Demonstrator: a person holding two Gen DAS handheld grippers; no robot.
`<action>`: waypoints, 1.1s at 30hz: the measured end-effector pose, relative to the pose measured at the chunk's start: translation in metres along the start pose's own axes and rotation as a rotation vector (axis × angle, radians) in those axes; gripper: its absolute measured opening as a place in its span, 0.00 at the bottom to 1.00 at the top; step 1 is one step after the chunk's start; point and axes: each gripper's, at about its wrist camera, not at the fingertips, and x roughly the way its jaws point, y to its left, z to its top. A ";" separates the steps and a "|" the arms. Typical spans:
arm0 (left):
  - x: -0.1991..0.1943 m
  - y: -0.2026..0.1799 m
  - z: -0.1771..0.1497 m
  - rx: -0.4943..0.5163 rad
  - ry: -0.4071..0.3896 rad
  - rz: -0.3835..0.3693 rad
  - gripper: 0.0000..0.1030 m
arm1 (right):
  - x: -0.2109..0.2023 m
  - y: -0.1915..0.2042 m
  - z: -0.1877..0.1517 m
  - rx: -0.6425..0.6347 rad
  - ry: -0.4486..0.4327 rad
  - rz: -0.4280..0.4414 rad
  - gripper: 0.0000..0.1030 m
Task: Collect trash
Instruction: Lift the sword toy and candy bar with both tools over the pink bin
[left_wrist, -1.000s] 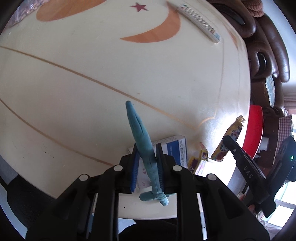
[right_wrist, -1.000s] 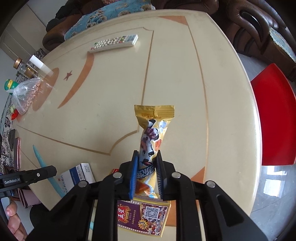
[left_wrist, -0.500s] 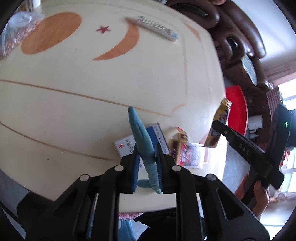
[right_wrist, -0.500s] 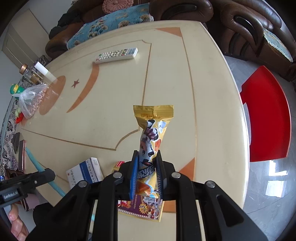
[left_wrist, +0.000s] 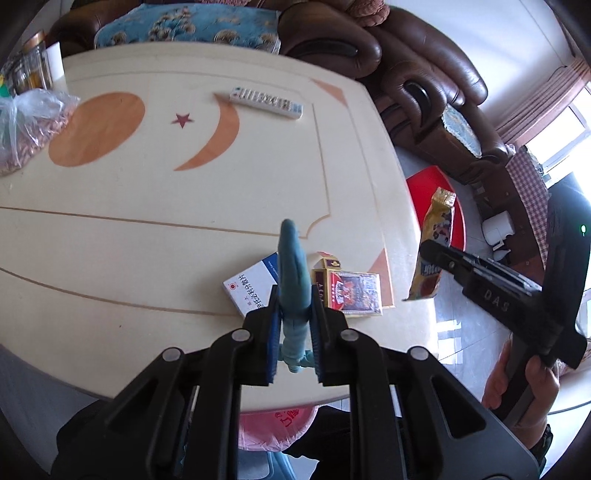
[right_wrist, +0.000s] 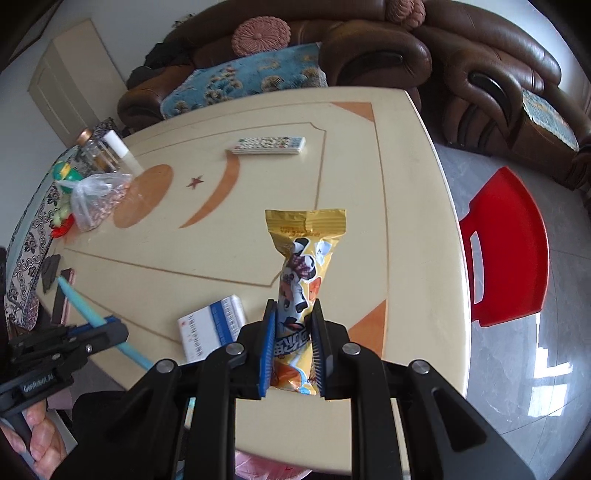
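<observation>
1. Your left gripper (left_wrist: 294, 314) is clamped on a teal tube-shaped wrapper (left_wrist: 291, 269), held above the cream table (left_wrist: 129, 258).
2. On the table near its front edge lie a white-and-blue medicine box (left_wrist: 251, 286) and, just beside it, a red-and-gold box (left_wrist: 351, 291).
3. Your right gripper (right_wrist: 293, 343) pinches a gold snack packet (right_wrist: 301, 273) by its lower end, lifted off the table.
4. A remote control (right_wrist: 267, 145) lies near the far edge, well apart from both boxes.
</observation>
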 end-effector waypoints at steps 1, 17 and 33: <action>-0.006 -0.002 -0.002 0.013 -0.009 -0.006 0.15 | -0.005 0.003 -0.003 -0.007 -0.004 0.001 0.18; -0.071 -0.019 -0.064 0.182 -0.140 0.041 0.15 | -0.070 0.052 -0.088 -0.095 -0.074 0.014 0.18; -0.041 -0.016 -0.154 0.279 -0.091 0.083 0.15 | -0.065 0.073 -0.195 -0.106 -0.019 0.026 0.18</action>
